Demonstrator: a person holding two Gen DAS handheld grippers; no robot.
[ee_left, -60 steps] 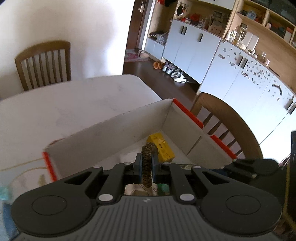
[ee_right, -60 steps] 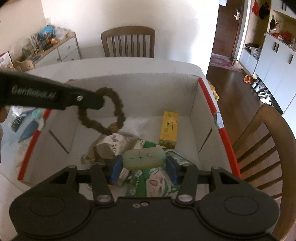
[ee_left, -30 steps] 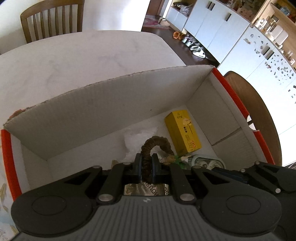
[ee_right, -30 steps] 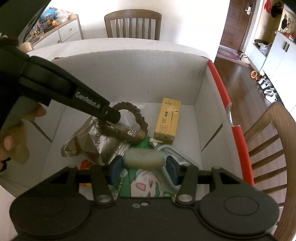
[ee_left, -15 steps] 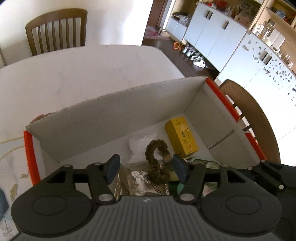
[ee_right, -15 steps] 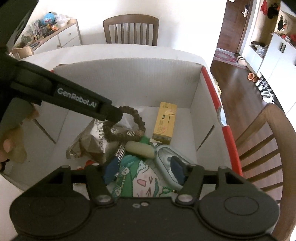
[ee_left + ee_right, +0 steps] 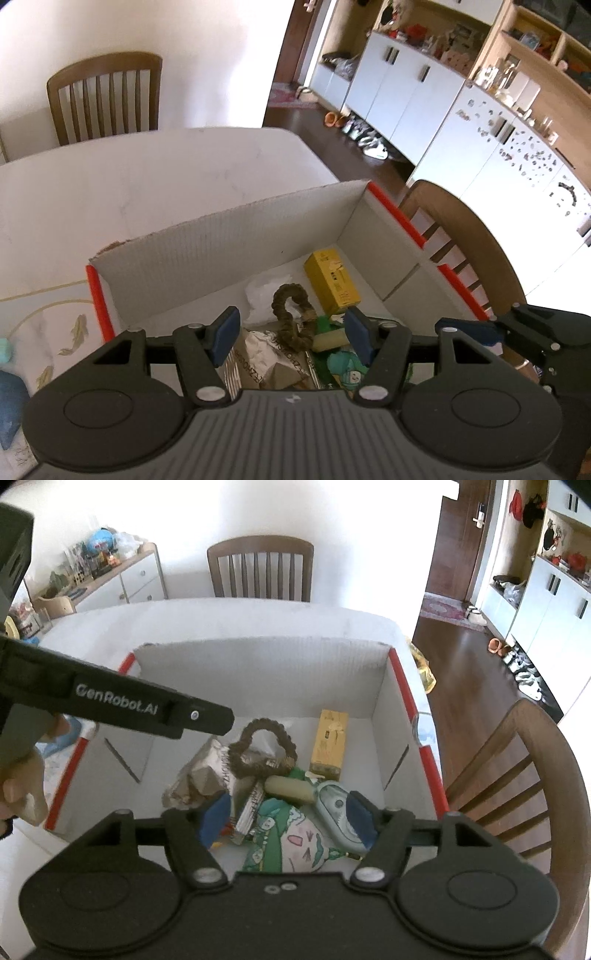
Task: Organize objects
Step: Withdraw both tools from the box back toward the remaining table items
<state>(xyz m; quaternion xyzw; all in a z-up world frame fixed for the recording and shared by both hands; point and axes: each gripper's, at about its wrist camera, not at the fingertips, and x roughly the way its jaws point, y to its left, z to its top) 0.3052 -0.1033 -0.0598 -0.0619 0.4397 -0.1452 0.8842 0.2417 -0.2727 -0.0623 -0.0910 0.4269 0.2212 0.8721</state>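
A white cardboard box with red edge strips holds several items. A brown bead bracelet lies on a crinkled foil packet in the box. Beside it rest a pale green bar, a yellow carton, a light blue case and a green cartoon pouch. My left gripper hangs open above the bracelet, empty. The jaws of my right gripper are opening above the pouch, nothing between them.
The box sits on a white table. Wooden chairs stand at the far side and at the right. White cabinets line the right wall. A hand holds the left gripper's handle.
The left gripper let go of the bracelet, which now lies in the box. The right gripper released the pale green bar into the box. Both grippers rose away from the contents.
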